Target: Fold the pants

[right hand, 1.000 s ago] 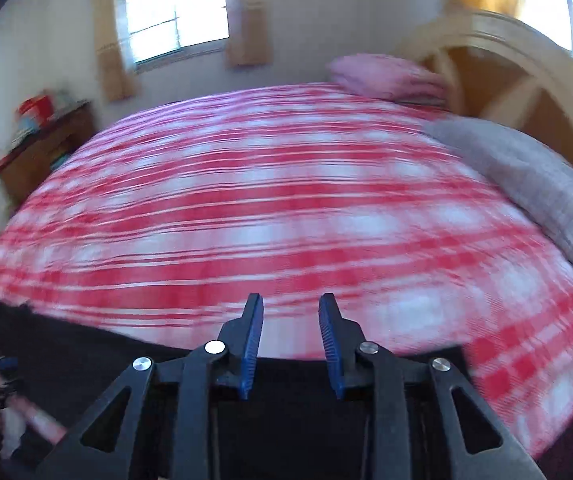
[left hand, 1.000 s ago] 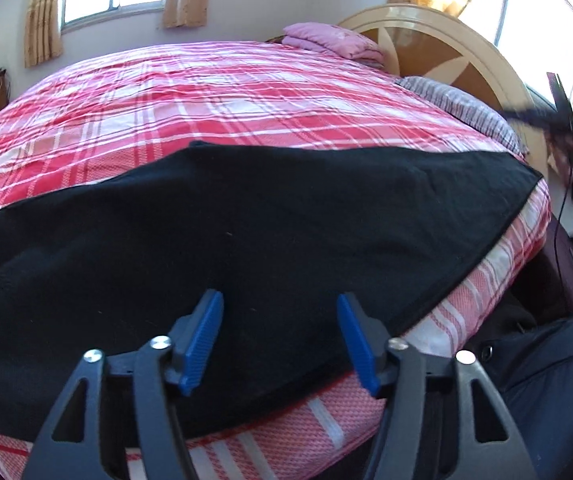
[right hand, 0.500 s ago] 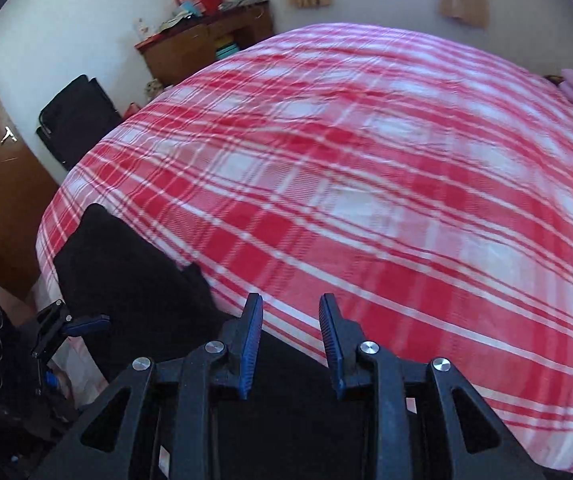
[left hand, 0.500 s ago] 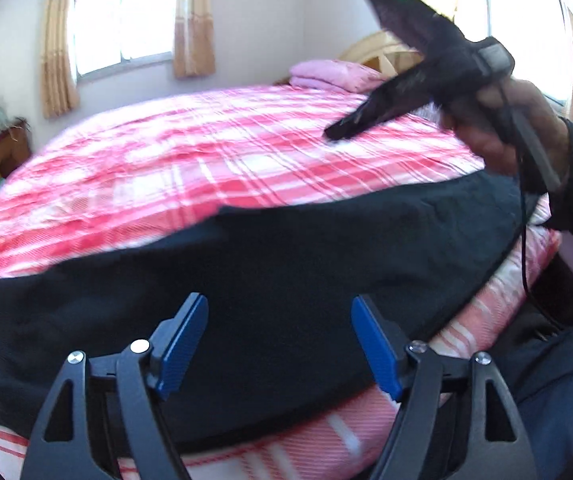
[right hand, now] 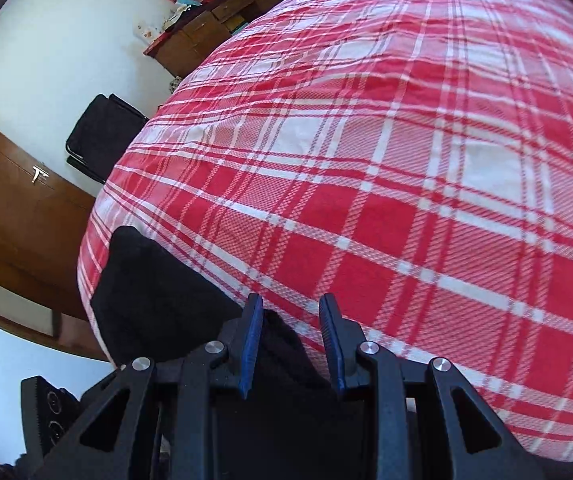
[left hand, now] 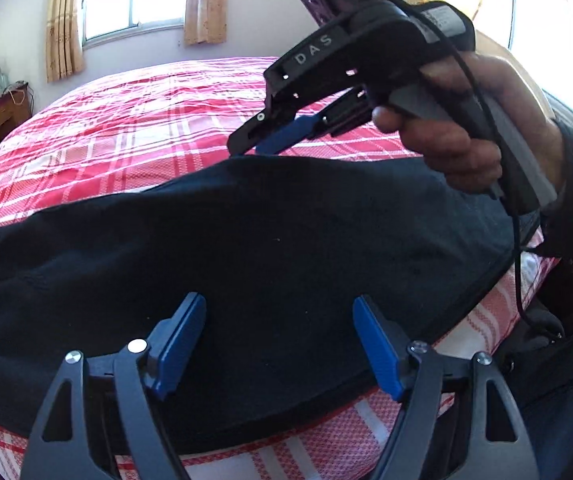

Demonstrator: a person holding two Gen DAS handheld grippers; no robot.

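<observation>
Left wrist view showed the black pants [left hand: 270, 248] lying flat on the red checked bed [left hand: 134, 120], just ahead of the left gripper [left hand: 278, 344], whose jaws were wide open and empty. They looked soft and floppy, so an edge seemed best to pinch. The right gripper [right hand: 291, 344] sat at their far edge, jaws partly open, holding nothing.

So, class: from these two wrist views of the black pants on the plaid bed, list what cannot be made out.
- Left wrist view: whether the right claw touches the black pants; its tips sit at the fabric's far edge, side-on.
- Left wrist view: which pants end is the waistband; plain black, left end cut off by the frame.
- Right wrist view: pants beneath the claw, hidden by its body.
</observation>
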